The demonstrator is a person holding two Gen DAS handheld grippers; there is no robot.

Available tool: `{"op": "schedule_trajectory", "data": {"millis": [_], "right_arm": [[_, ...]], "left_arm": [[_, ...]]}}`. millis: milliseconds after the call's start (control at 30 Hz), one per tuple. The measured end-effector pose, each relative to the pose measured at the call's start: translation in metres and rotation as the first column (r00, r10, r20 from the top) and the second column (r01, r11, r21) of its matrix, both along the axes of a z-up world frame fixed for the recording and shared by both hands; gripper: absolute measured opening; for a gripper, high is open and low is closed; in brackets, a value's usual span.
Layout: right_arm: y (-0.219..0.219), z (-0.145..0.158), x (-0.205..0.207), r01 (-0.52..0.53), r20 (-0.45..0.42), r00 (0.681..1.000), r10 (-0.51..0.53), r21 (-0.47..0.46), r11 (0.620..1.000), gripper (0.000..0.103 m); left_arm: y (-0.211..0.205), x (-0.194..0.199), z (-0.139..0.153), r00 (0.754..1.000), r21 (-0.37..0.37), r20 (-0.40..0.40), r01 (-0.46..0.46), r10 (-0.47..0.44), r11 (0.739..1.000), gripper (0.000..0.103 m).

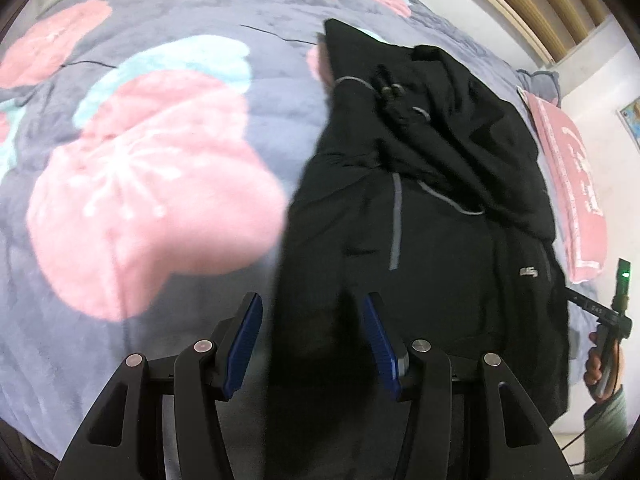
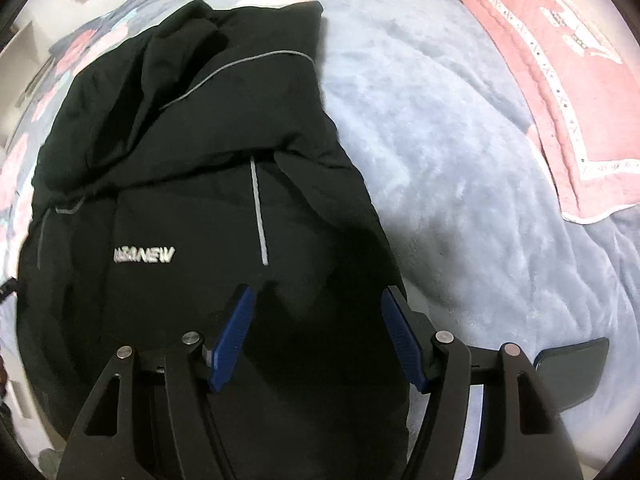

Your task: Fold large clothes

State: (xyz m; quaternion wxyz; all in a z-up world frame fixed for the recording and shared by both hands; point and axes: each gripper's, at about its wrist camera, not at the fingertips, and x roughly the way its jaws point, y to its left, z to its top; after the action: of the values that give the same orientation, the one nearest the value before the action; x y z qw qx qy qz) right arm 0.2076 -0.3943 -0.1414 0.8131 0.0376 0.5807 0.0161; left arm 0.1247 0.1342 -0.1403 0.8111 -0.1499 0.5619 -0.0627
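Pointing steeply down over the black jacket (image 2: 192, 208) on the bed (image 2: 460, 160), left gripper (image 1: 312, 340) and right gripper (image 2: 316, 332) hover, jaws apart, gripping nothing.

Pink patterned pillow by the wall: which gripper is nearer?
Right. The right gripper is over the black jacket's edge on the side of the pink patterned pillow; the left gripper is at the jacket's far edge, jacket between.

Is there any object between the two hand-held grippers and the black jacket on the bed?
Nothing visible does. The black jacket lies directly under the open right hand-held gripper and the open left hand-held gripper. The pink pillow and a dark flat object lie off to the side.
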Motion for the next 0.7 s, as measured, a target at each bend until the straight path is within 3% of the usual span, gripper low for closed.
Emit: {"op": "schedule_trajectory", "data": {"millis": [233,333,500,700], "right_arm": [[0.012,-0.007,-0.029,-0.039,0.119,0.992,0.039,-0.004,0.999,0.069],[0.021,-0.006,-0.046,-0.062,0.167,0.984,0.062,-0.001,0.998,0.069],[0.022,0.005,-0.090,-0.039,0.222,0.974,0.040,-0.008,0.999,0.069],[-0.011,0.012,-0.145,0.044,0.196,0.980,-0.039,-0.023,0.999,0.069]], "left_arm": [[0.023,-0.021,-0.011,0.996,-0.056,0.086,0.032,-0.027,0.998,0.054],[0.019,-0.036,-0.014,0.986,-0.073,0.152,0.078,-0.066,0.994,0.054],[0.007,-0.060,-0.017,0.980,-0.067,0.174,0.113,-0.100,0.991,0.054],[0.005,-0.094,-0.010,0.977,-0.032,0.167,0.138,-0.131,0.990,0.054]]}}
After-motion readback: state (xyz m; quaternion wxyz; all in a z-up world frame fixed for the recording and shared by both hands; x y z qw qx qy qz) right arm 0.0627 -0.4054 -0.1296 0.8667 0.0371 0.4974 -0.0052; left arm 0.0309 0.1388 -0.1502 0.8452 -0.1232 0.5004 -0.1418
